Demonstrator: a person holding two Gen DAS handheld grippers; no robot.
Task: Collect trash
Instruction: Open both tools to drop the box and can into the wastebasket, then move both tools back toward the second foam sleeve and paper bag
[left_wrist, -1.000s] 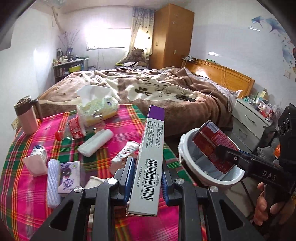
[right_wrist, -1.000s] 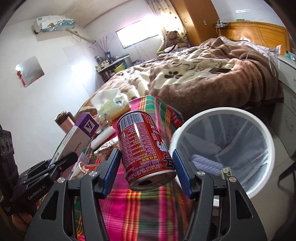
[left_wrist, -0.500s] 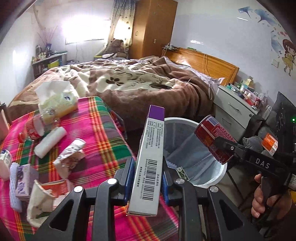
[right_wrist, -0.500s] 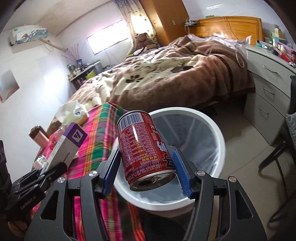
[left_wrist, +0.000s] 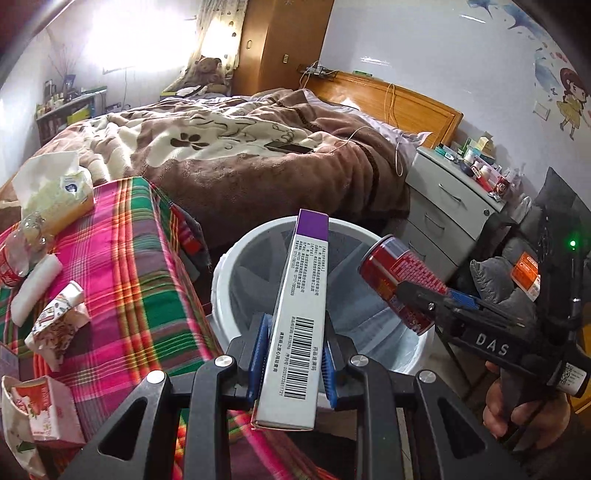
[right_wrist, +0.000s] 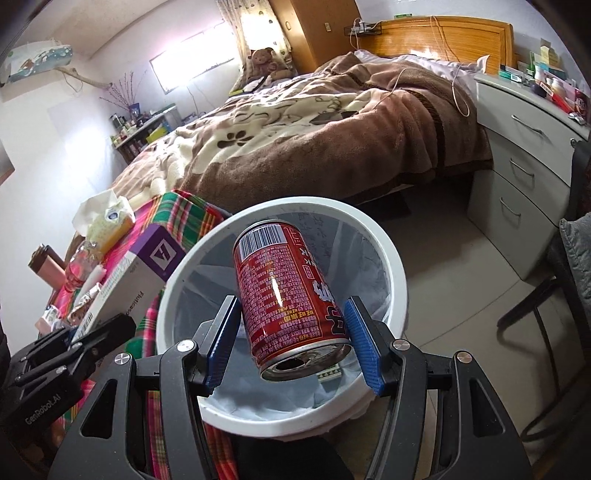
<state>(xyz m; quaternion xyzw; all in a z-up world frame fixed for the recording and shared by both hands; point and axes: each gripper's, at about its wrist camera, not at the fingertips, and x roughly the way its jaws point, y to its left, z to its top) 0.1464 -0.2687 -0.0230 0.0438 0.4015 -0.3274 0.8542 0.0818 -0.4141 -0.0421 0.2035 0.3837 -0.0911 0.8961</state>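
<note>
My left gripper (left_wrist: 291, 362) is shut on a long white carton with a purple end (left_wrist: 299, 325) and holds it over the white trash bin (left_wrist: 236, 254). My right gripper (right_wrist: 291, 343) is shut on a red drink can (right_wrist: 284, 299), tilted, above the same bin (right_wrist: 391, 258). The can (left_wrist: 402, 280) and right gripper also show in the left wrist view, over the bin's right rim. The carton (right_wrist: 136, 284) shows at the left of the right wrist view. The bin has a pale liner and a small item at the bottom.
A table with a plaid cloth (left_wrist: 122, 258) stands left of the bin, with wrappers (left_wrist: 59, 321), a tissue pack (left_wrist: 55, 195), a white roll and a bottle. A bed (left_wrist: 240, 147) lies behind. A grey drawer unit (left_wrist: 443, 210) and a chair stand at right.
Both grippers have swung right from over the table to above the bin, still holding the carton and the can. The bin is now directly under them.
</note>
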